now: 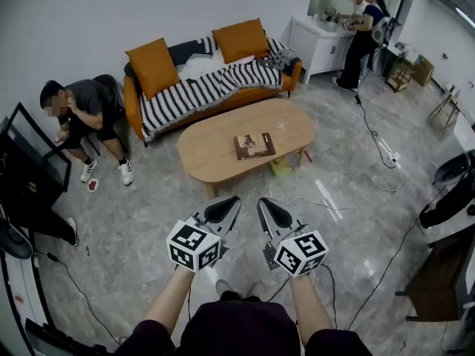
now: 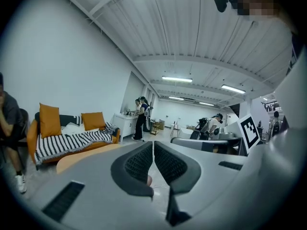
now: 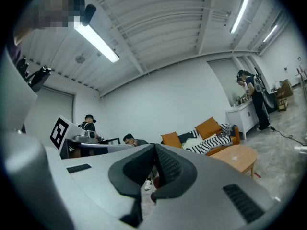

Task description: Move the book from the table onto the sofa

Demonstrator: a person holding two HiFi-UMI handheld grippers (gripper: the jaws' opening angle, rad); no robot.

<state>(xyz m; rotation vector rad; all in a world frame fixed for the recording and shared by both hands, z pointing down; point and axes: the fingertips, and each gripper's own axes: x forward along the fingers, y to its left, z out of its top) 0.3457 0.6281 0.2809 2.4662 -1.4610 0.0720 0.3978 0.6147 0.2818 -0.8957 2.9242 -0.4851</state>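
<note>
Oval wood table (image 1: pixel 215 145) mid-room: book (image 1: pixel 254 146) flat near the centre, small pale item (image 1: pixel 280 125) just behind it, too small to identify. Orange sofa (image 1: pixel 132 102) beyond the table, along the wall: striped blanket (image 1: pixel 200 91) across seat and front, one orange cushion (image 1: pixel 152 67) at left and another (image 1: pixel 240 40) at right against the back, dark and pale cloth (image 1: pixel 194 59) between them. Grey marbled floor (image 1: pixel 148 221): cables (image 1: pixel 375 136) off to the right, yellowish thing (image 1: pixel 280 167) under the table's right end.

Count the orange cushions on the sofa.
2. One orange cushion leans at the sofa's left end; the other cushion leans right of its middle. None seems hidden.
</note>
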